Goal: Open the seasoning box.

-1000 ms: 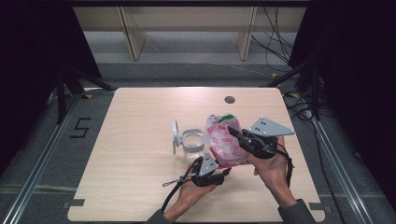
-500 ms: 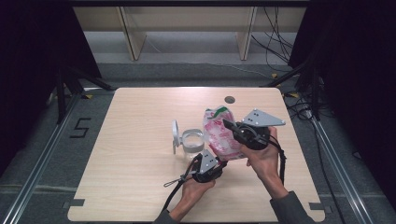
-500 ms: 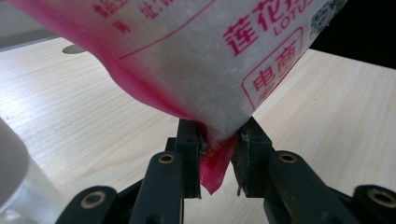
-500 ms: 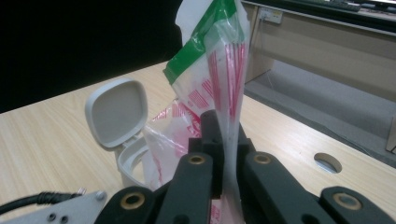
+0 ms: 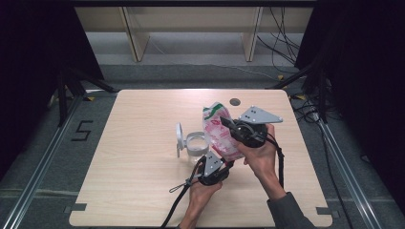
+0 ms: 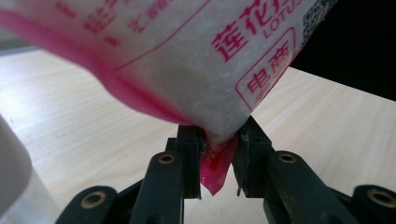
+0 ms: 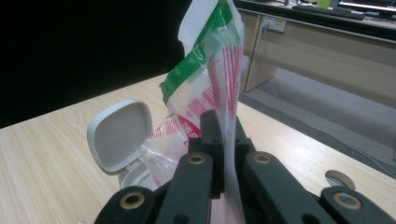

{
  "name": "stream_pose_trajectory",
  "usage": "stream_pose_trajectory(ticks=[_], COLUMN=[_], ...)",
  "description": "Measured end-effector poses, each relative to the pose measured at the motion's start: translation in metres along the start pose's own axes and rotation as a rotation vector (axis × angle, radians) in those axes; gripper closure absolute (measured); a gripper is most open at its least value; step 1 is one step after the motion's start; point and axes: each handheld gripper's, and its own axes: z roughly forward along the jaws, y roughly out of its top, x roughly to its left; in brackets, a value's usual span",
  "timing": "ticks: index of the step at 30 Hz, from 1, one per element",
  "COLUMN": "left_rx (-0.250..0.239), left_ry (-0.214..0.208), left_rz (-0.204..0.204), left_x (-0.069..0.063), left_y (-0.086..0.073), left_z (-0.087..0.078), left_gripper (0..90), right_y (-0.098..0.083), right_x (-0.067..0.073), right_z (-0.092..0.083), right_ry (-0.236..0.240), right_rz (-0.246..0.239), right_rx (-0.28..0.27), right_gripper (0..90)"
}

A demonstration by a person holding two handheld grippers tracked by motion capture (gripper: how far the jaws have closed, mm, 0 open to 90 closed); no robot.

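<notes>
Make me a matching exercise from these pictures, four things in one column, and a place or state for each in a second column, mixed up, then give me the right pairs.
Things:
1. bag
2. container
3. left gripper
4. right gripper

Places or states:
A. stands on the table with its hinged lid up
B. clamped on the bag's bottom corner
C. held up off the table, pink and white with a green top
D. shut on the bag's thin upper edge

Pairs: 1-C, 2-A, 3-B, 4-D

Overhead forward-down; two close claw-mounted views
</notes>
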Motion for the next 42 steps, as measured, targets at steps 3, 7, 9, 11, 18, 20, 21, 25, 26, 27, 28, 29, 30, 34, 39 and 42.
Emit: stream_pose_trajectory(ticks=[3,7,9,11,18,20,21,25,26,27,28,29,30,34,39,42], left_rx=[-0.027,-0.032,-0.022,-0.039,-0.052,-0.054,-0.057,-0.072,-0.075,-0.078,-0.079,-0.077,-0.077,-0.09,-0.103,-0.104], left_ry=[-0.009,-0.007,-0.003,-0.025,-0.013,-0.011,-0.009,-0.009,-0.007,-0.01,-0.009,-0.008,-0.005,-0.006,-0.009,-0.014], left_rz=[-0.018,-0.021,-0.017,-0.03,-0.054,-0.058,-0.058,-0.059,-0.066,-0.065,-0.067,-0.058,-0.06,-0.063,-0.072,-0.075], left_x=[0.003,0.004,0.004,0.003,0.002,0.003,0.003,0.003,0.003,0.003,0.002,0.002,0.002,0.0,-0.001,-0.002], left_y=[0.001,0.002,0.003,0.002,0.001,0.001,0.0,-0.001,-0.001,-0.001,-0.001,-0.001,-0.001,-0.001,-0.001,-0.002], left_z=[0.001,0.001,0.0,0.003,0.008,0.008,0.009,0.01,0.009,0.01,0.01,0.01,0.009,0.01,0.01,0.012], left_gripper=[73.4,73.3,73.3,73.3,73.3,73.3,73.3,73.4,73.4,73.5,73.5,73.5,73.5,73.5,73.5,73.6], right_y=[0.004,0.007,0.008,0.009,0.009,0.01,0.011,0.013,0.013,0.012,0.012,0.013,0.013,0.015,0.015,0.015], right_x=[-0.002,-0.001,-0.001,-0.001,0.003,0.005,0.005,0.007,0.008,0.008,0.009,0.008,0.008,0.01,0.012,0.012], right_z=[0.001,0.004,0.006,0.008,0.015,0.018,0.019,0.025,0.025,0.027,0.027,0.029,0.03,0.03,0.032,0.034], right_ry=[-0.01,-0.006,0.013,0.005,0.01,0.007,0.013,0.016,0.014,0.016,0.01,0.02,0.027,0.03,0.031,0.038], right_rz=[-0.007,0.004,0.001,-0.011,-0.019,-0.002,-0.011,-0.017,-0.001,0.004,0.0,-0.012,0.0,0.025,0.028,0.028], right_rx=[-0.013,-0.012,-0.007,0.004,0.036,0.047,0.048,0.063,0.071,0.059,0.064,0.062,0.068,0.08,0.081,0.091], right_gripper=[90.0,90.0,90.0,90.0,90.0,90.0,90.0,90.0,90.0,90.0,90.0,90.0,90.0,90.0,90.0,90.0])
